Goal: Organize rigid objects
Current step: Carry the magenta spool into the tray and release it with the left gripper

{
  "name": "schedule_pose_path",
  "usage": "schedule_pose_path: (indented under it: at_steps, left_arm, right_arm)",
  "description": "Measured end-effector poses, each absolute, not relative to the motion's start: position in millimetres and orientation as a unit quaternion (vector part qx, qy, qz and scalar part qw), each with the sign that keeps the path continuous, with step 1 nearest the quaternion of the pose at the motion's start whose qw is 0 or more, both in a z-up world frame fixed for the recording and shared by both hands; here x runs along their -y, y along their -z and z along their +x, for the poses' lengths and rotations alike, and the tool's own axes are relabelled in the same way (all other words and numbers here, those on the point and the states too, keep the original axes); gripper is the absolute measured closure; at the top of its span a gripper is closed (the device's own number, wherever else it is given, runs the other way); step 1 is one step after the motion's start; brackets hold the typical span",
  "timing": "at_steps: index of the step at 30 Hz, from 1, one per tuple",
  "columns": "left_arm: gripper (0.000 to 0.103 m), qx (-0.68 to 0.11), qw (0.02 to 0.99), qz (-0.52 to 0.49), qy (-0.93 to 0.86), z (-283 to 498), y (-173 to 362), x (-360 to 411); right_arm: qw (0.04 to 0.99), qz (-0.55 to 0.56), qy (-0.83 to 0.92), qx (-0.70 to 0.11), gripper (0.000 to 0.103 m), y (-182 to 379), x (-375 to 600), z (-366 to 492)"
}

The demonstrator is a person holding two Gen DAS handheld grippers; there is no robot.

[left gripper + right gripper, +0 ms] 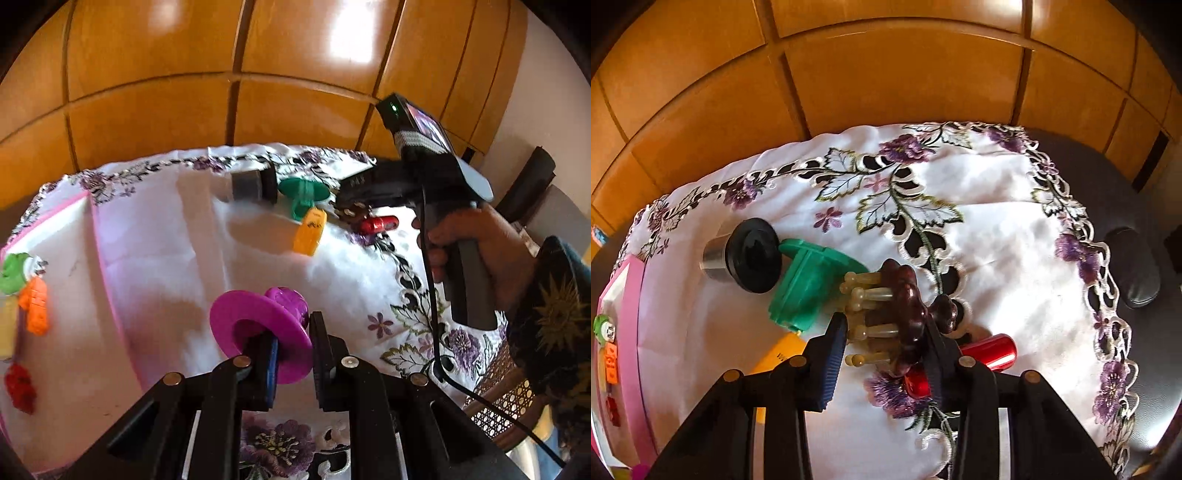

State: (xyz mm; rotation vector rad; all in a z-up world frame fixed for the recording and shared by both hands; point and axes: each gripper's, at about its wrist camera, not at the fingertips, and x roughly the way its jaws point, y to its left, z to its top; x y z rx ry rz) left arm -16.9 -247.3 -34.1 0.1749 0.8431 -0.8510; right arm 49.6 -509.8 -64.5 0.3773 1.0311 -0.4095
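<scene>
Magenta plastic flanged piece (266, 325) pinched by its rim in the pressed-together left gripper (291, 354), lifted clear of the embroidered white tablecloth (177, 236), stem pointing away from the jaws. Off to that gripper's left, pink-rimmed white tray (99, 236) already holding small green, orange and red pieces: probably the drop-off, nearer the left hand. Farther right, dark brown wooden massager with pale pegs (897, 314) clamped across its body by the right gripper (886, 347), beside the green plastic flanged piece (809, 284) and red cylinder (990, 350).
</scene>
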Motion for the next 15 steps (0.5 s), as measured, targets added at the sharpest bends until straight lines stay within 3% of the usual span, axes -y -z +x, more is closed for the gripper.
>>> schedule_pose_path:
  at_steps: [8,15]
  left_arm:
    - [0.088,-0.378,0.842,0.064,0.378,-8,11,222]
    - [0.088,-0.383,0.864,-0.020,0.326,44,-7,162]
  right_arm:
    - [0.843,0.137,0.197,-0.481,0.064,59,499,49]
    - [0.865,0.116,0.205,-0.444,0.064,40,490,44]
